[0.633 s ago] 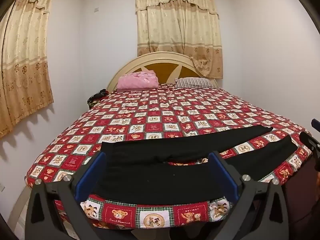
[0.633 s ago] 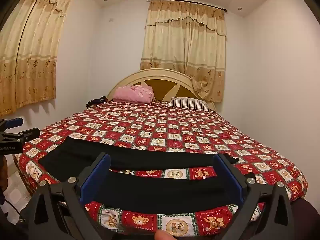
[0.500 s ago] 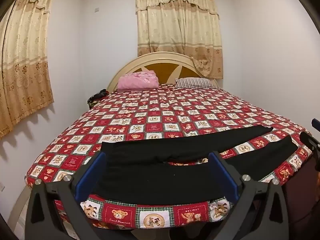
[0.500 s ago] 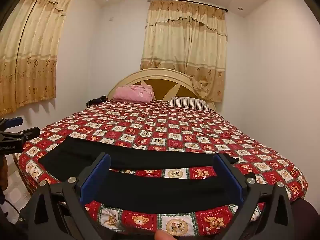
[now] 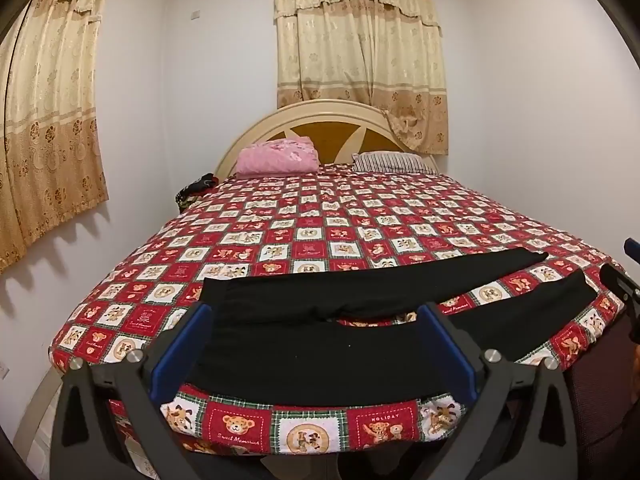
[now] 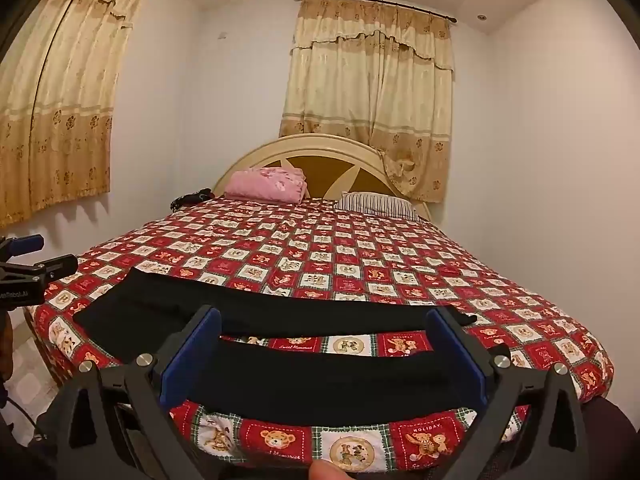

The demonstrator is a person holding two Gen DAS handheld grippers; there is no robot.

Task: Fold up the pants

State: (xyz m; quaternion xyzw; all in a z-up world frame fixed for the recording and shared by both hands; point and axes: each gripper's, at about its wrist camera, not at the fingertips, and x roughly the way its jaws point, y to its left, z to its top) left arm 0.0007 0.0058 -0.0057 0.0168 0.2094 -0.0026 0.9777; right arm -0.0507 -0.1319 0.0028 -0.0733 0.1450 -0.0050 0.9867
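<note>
Fingers (image 5: 182,354) of the left gripper (image 5: 316,344) and right gripper (image 6: 324,354) stood wide, empty, above black pants (image 5: 320,364) spread flat along the bed's (image 5: 360,216) near edge.

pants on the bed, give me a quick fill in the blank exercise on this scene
1. The pants laid flat on the bed are ____ in colour.
2. Both the left gripper and the right gripper have their jaws ____.
3. The folded blanket by the headboard is ____ in colour.
4. The pillow beside that blanket has a ____ pattern.

Missing words: black; open; pink; striped
</note>
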